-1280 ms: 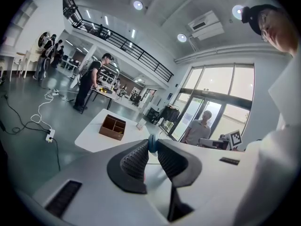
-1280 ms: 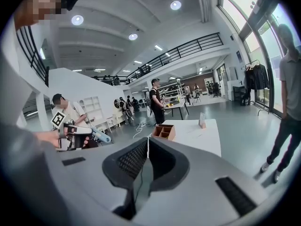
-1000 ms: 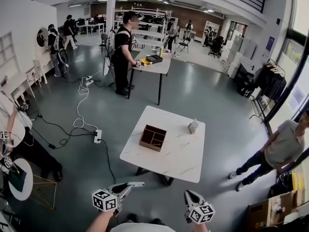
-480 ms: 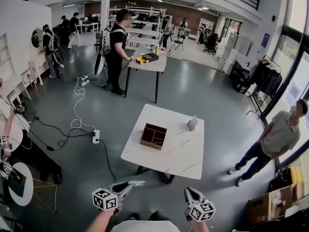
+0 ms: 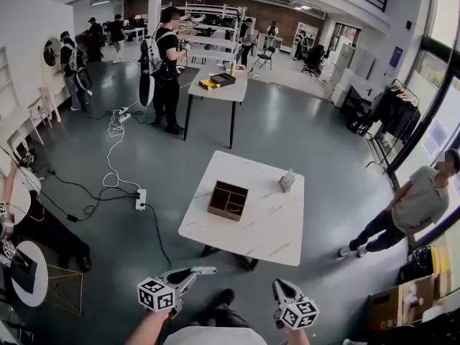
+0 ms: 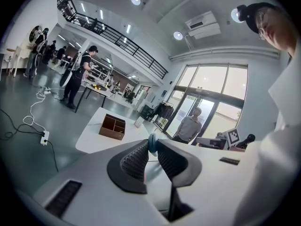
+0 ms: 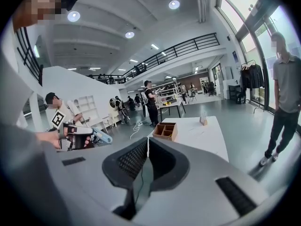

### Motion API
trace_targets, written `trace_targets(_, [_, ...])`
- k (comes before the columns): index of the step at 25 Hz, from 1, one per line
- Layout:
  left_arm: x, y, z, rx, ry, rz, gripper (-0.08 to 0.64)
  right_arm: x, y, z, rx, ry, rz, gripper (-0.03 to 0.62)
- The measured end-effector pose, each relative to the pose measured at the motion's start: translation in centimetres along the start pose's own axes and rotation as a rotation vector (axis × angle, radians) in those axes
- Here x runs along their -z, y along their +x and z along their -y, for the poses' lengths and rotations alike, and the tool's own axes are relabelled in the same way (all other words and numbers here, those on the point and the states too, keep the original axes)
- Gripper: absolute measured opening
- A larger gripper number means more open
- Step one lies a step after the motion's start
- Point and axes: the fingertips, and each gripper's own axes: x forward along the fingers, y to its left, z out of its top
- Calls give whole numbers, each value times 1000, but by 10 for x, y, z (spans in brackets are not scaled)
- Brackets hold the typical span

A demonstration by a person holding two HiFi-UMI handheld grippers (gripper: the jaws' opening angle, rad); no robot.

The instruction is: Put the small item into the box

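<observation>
A brown wooden box (image 5: pixel 228 200) with compartments stands on the white table (image 5: pixel 266 228), well ahead of both grippers. My left gripper (image 5: pixel 207 270) is low in the head view, short of the table's near edge, and is shut on a small blue item (image 6: pixel 152 142) pinched at its fingertips. The right gripper view also shows the blue item (image 7: pixel 104 138) at the left gripper's tip. My right gripper (image 5: pixel 282 287) is low at the right with its jaws shut and nothing between them. The box (image 6: pixel 112 126) lies far beyond the left gripper's jaws, and the box (image 7: pixel 165 131) far beyond the right's.
A small card stand (image 5: pixel 287 181) sits on the table's far right. A person (image 5: pixel 413 210) stands to the right of the table. A power strip and cables (image 5: pixel 141 200) lie on the floor at left. Cardboard boxes (image 5: pixel 402 307) are at bottom right, and a second table (image 5: pixel 215 86) with people stands farther back.
Both grippers keep about the same place low in the head view. The person at the far table has turned away to the left. The bystander at the right has shifted stance.
</observation>
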Motion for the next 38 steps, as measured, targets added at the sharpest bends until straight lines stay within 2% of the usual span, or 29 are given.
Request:
trace_targets(10, [-28, 31, -31, -35, -1, 0, 69, -19, 62, 21, -49, 15, -26, 28])
trace_targets(20, [-53, 87, -62, -52, -10, -20, 69, -34, 129, 58, -86, 41, -67, 29])
trace_targets(38, [-92, 204, -90, -117, 6, -56, 69, -67, 215, 159, -162, 86, -118, 28])
